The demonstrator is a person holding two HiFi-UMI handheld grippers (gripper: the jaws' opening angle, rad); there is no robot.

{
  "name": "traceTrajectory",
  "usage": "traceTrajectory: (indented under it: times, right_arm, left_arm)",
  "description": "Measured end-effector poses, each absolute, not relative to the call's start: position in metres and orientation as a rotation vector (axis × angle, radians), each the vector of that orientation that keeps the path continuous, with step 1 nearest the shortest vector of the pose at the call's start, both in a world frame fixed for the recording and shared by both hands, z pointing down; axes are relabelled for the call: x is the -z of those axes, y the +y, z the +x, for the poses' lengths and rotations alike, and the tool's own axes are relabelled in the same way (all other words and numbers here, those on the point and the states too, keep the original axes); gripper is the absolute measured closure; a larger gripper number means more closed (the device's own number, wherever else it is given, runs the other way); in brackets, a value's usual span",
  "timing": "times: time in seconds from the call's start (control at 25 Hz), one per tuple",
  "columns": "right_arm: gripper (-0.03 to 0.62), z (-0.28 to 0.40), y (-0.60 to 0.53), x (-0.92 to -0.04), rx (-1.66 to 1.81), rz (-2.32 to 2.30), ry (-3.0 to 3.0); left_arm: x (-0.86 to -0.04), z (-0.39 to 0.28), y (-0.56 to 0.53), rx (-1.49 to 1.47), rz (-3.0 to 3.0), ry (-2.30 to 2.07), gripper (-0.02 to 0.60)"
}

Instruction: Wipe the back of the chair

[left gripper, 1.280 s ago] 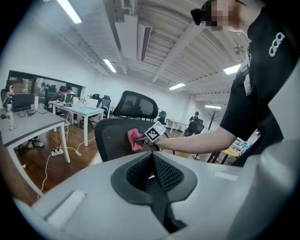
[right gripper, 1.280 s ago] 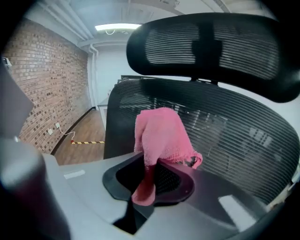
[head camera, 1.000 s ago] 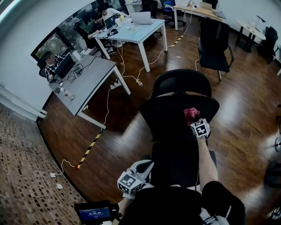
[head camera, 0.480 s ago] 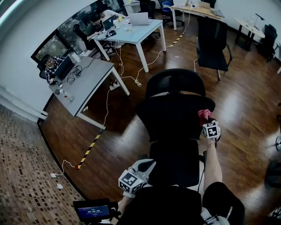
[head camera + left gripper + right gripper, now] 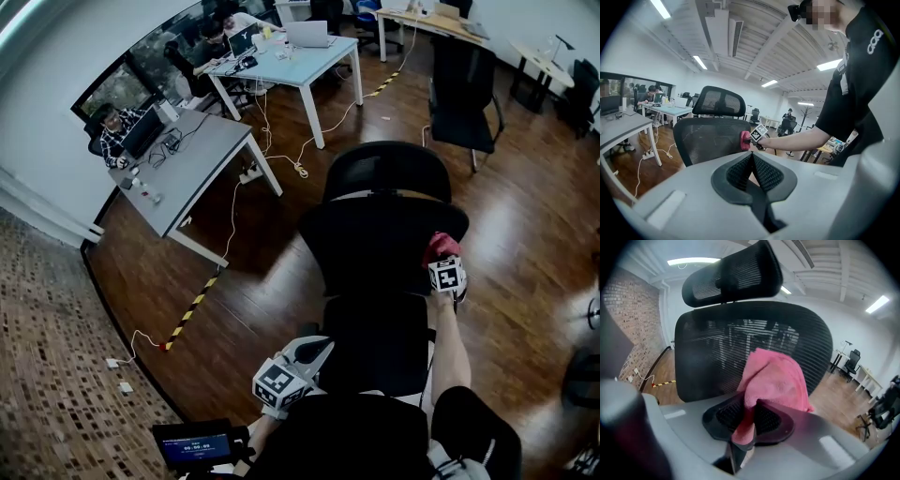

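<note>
Chair back = black mesh panel, upright, mid head view, right in front of the person. Headrest sits above it, and what looks like the seat lies nearer the person.

Pink cloth sits at the panel's right edge, on the face turned toward the person. Left gripper view shows the same: cloth touching the mesh at its edge. It's bunched into a wad, prob. so a thick pad meets the mesh, not bare jaw tips.

Right gripper is clamped on that cloth. In its own view the jaws pinch a fold low down, w/ the rest ballooning out ahead btwn gripper and mesh. The arm is stretched out and the gripper points at the panel, which suits pushing the wad flat on while sliding. Judging by its spot at the edge, this is a wiping stroke at or near its right end. Much of the panel lies to the left.

Left gripper hangs low by the seat's left corner, well apart from the back. Its jaws are closed together w/ nothing btwn them. It looks parked out of the wiping path, since one gripper is enough for the job.

Around it all: dark wood floor, a grey desk w/ a seated person to the left, and another black chair further off.
</note>
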State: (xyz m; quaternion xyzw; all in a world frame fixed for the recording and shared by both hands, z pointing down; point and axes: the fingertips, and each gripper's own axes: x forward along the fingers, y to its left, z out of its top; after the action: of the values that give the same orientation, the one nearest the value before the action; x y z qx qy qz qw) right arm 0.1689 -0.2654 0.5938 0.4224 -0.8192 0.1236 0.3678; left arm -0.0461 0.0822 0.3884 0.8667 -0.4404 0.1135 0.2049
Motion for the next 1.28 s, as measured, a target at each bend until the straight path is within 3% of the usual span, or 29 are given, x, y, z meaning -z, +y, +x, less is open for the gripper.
traceTrajectory:
  times: [0.92, 1.28]
  right_arm:
    - [0.548, -0.174, -0.146, -0.638, -0.183, 0.471, -2.298]
    - [0.549, -0.187, -0.139, -0.644, -0.185, 0.440, -2.304]
  left_arm:
    - [-0.402, -0.177, 0.149, -0.301, 2.215, -1.489, 0.591]
    - [-0.403, -0.193, 0.152, -0.312, 2.188, -1.514, 0.591]
